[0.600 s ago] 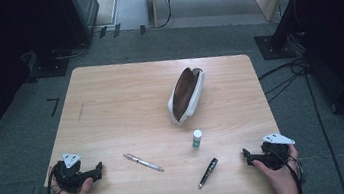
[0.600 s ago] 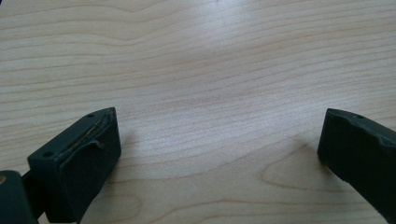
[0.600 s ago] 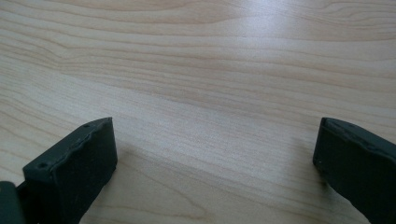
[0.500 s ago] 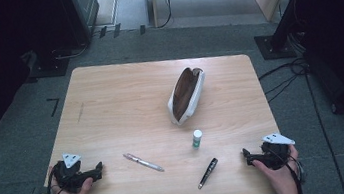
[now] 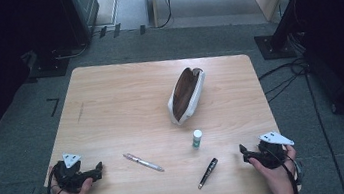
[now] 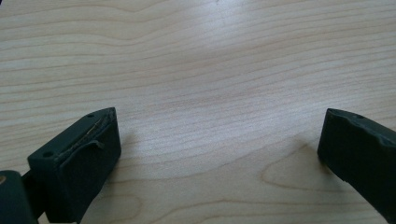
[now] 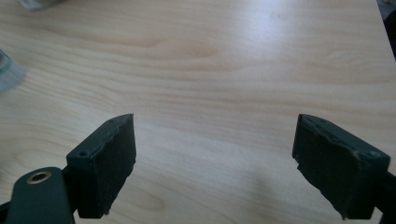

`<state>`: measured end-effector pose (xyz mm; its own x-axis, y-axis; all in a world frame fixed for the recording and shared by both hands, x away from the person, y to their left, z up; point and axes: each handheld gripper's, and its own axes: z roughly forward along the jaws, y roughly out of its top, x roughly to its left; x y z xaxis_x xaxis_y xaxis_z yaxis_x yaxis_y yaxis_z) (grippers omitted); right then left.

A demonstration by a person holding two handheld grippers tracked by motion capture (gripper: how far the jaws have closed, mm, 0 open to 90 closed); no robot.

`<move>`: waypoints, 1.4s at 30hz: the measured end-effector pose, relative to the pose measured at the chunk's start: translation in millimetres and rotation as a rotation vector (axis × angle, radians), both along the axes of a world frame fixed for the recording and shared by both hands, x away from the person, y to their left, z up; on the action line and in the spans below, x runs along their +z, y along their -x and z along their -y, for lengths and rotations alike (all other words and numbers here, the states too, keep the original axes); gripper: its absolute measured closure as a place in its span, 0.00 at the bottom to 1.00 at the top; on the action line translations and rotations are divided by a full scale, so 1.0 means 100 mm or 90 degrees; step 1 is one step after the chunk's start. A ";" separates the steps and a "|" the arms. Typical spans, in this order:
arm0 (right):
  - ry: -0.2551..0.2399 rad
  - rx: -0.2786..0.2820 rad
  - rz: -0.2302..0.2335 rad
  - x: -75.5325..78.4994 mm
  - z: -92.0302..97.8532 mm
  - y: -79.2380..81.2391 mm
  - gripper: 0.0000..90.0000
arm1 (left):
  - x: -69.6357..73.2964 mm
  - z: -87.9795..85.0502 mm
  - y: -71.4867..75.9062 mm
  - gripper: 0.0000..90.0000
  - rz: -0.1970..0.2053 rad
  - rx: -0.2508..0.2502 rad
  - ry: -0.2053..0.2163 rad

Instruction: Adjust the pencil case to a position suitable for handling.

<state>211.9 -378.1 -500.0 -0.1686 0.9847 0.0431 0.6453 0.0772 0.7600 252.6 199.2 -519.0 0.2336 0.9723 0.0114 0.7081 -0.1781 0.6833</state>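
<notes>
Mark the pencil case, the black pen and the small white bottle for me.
pencil case [image 5: 187, 95]: high view, on its open brown inside.
black pen [image 5: 207, 172]: high view, middle of the barrel.
small white bottle [image 5: 196, 138]: high view, on its upright body, above the green band.

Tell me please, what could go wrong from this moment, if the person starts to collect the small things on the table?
1. The small white bottle stands upright between the two pens; an arm passing close could knock it over.
2. The black pen lies near the table's front edge, so a clumsy push from the right tongs might send it off.
3. The silver pen lies flat and thin; the open left tongs may slip on it.
</notes>
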 end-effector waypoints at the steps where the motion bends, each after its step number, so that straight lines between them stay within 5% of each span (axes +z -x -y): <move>1: 0.000 0.001 0.006 0.04 -0.02 -0.01 0.15 | 0.00 0.00 0.00 0.00 0.000 0.000 0.000; 20: -0.043 0.037 0.043 0.58 -0.49 -0.31 0.30 | 0.00 0.00 0.00 0.00 0.000 0.000 0.000; 28: -0.037 0.067 0.070 0.84 -0.70 -0.47 0.31 | 0.00 0.00 0.00 0.00 0.000 0.000 0.000; 42: -0.067 0.128 0.074 0.94 -0.93 -0.77 0.47 | 0.00 0.00 0.00 0.00 0.000 -0.001 0.001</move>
